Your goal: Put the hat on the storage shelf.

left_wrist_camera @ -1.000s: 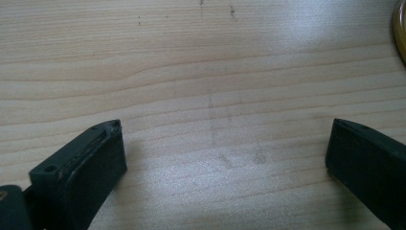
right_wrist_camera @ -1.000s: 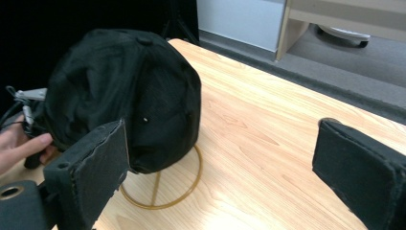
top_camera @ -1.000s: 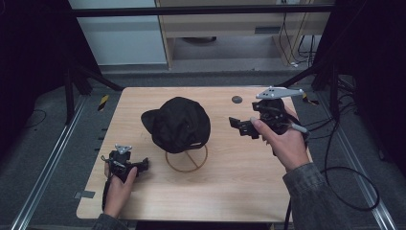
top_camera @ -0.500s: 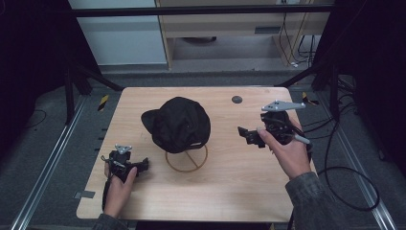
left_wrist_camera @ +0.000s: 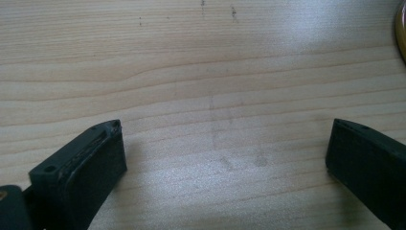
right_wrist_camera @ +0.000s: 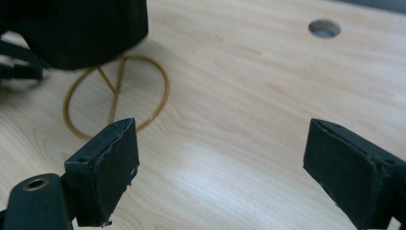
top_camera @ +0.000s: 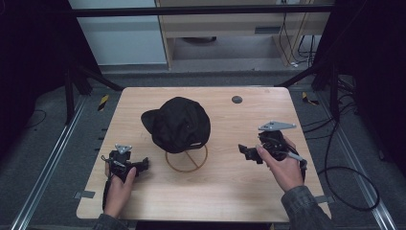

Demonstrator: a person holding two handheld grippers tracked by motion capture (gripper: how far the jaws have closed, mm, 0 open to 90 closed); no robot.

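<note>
Each of the person's 2 hands carries a black two-jaw gripper. The right gripper (top_camera: pixel 249 152) bears a grey three-cornered plate (top_camera: pixel 276 126) on top and trails a black cable (top_camera: pixel 352 182); the left gripper (top_camera: pixel 140 165) has a smaller grey plate (top_camera: pixel 123 148). The jaw blocks are matt black, with frayed pad edges and small round holes. The right sleeve (top_camera: pixel 306 211) is dark grey.

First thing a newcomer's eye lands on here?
The black cap, perched mid-table on a gold wire stand whose ring base rests on the wood. Next, the two hand-held grippers flanking it: the left gripper at the near-left, the right gripper to the stand's right, both with jaws wide apart and holding nothing. A small round hole marks the table's far side.
</note>
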